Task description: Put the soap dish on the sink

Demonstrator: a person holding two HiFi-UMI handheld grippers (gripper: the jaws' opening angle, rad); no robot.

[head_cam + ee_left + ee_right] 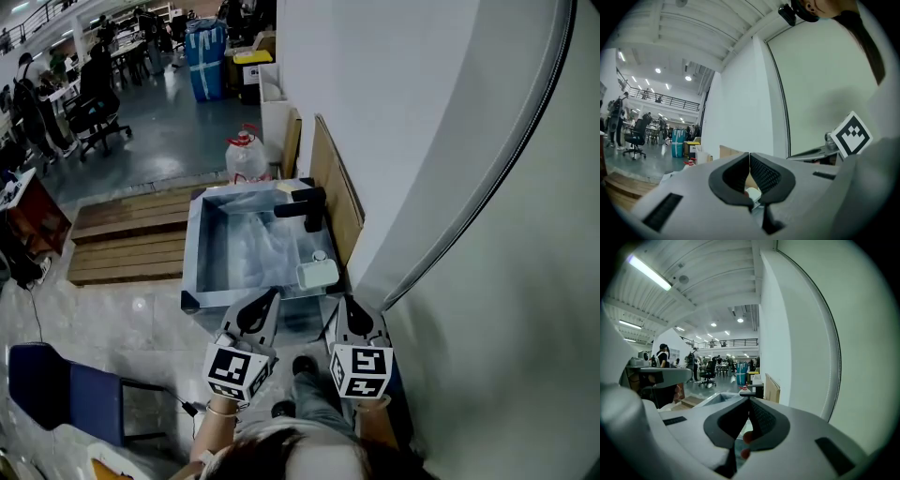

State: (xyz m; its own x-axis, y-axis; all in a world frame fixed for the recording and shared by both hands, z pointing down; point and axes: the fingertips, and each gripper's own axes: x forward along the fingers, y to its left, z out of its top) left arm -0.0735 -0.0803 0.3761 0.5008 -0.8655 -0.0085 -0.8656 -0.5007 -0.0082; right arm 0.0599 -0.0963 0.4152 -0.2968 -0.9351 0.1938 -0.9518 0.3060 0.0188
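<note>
Head view: nearest, the left gripper [265,300] and the right gripper [349,306] hang side by side over the near edge of the shiny metal sink [194,251]. Each has its jaws pressed together on nothing. Just beyond the right gripper, the pale rounded soap dish [317,274] lies on the sink's right-hand ledge, near the black tap [307,206]. Farther off stands a clear red-capped water jug [247,157].

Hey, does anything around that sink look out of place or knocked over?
Only one oddity: the sink basin seems to hold crumpled clear plastic. The soap dish lies flat on its right ledge near the faucet, with nothing tipped or spilled.
</note>
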